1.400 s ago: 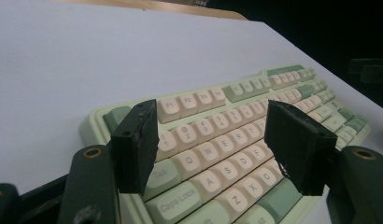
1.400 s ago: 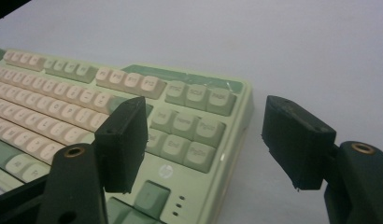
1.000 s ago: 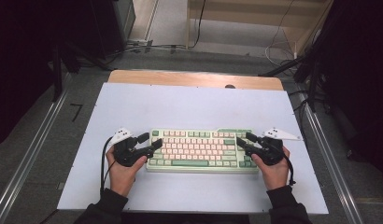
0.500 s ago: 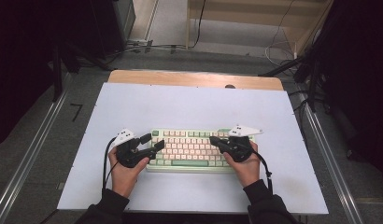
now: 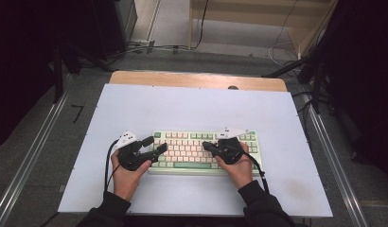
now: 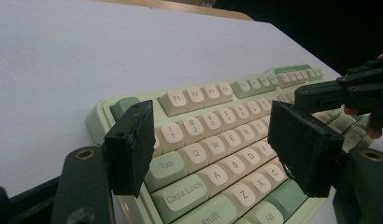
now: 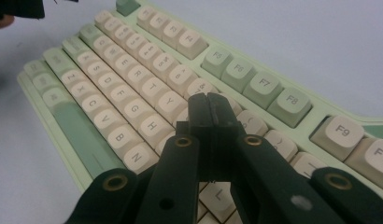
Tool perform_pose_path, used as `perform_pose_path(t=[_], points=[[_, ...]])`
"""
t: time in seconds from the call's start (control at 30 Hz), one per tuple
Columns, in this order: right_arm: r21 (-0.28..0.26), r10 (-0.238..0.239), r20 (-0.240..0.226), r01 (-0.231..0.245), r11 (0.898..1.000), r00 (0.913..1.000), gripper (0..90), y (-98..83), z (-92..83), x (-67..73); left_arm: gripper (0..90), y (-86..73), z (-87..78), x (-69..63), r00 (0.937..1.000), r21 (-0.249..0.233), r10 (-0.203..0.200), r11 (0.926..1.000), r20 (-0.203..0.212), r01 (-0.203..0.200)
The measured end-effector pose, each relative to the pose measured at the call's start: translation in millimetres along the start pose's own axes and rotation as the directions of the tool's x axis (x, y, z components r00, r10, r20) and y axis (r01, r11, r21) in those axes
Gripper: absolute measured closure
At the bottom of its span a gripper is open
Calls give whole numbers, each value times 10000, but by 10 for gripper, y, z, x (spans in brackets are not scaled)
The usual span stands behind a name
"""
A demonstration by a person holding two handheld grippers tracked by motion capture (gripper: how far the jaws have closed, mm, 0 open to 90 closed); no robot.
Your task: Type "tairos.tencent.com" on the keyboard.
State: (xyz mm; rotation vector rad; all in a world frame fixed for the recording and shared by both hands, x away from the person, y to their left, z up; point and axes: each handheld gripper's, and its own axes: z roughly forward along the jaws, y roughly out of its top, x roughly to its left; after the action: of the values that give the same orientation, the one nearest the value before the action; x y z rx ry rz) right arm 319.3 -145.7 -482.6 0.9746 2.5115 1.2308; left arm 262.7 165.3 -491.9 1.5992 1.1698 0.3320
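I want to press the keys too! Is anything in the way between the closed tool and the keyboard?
No, nothing visible is in the way. The right tool, jaws shut together, hangs right over the middle keys of the keyboard, with only air between them. The left tool is open over the keyboard's left end, well apart from it.

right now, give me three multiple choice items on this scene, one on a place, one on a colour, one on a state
1. Where is the shut right gripper?
A. over the keyboard's middle keys
B. off the table
C. on the wooden strip

2. What colour is the case of the cream-keyed mechanical keyboard?
A. red
B. pale green
C. black

3. How do the left gripper's fingers stand?
A. clamped on a cable
B. pressed together
C. apart, over the keyboard's left end

Answers: 1 A, its tips sit above the middle keys. 2 B, the frame is pale green. 3 C, a gap shows with keys behind.
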Motion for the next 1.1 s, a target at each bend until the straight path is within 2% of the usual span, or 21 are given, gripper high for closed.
perform_pose_path(t=[0.07, 0.33, 0.47, 0.83, 0.93, 1.0, 1.1], points=[[115, -133, 101, 132, 9998, 9999, 876, 1, 20, 7, 323, -6, 7, -3, 10000, 51, 37, 10000, 10, -37], [219, -77, 333, 69, 9997, 9994, 876, 5, 33, -6, 324, -14, 13, -10, 10000, 158, 66, 9999, 4, -66], [256, -76, 338, 67, 9996, 9994, 876, 1, 38, -3, 324, -10, 9, -12, 10000, 67, 59, 10000, 23, -59], [306, -162, 398, 150, 9994, 9991, 876, 0, 58, 1, 324, -19, 20, -24, 10000, 179, 45, 9998, 39, -46], [470, -93, 421, 73, 9989, 9991, 876, 5, 69, 14, 324, -20, 25, -42, 9999, 192, 90, 9998, 58, -92], [110, -85, 257, 82, 9999, 9996, 869, 24, 19, 25, 323, -24, 30, -52, 9999, 222, 132, 9997, 25, -132], [-391, 51, 234, -42, 9992, 9997, 801, 54, -65, 12, 323, -20, 38, -49, 9999, 230, 116, 9997, 66, -117]])
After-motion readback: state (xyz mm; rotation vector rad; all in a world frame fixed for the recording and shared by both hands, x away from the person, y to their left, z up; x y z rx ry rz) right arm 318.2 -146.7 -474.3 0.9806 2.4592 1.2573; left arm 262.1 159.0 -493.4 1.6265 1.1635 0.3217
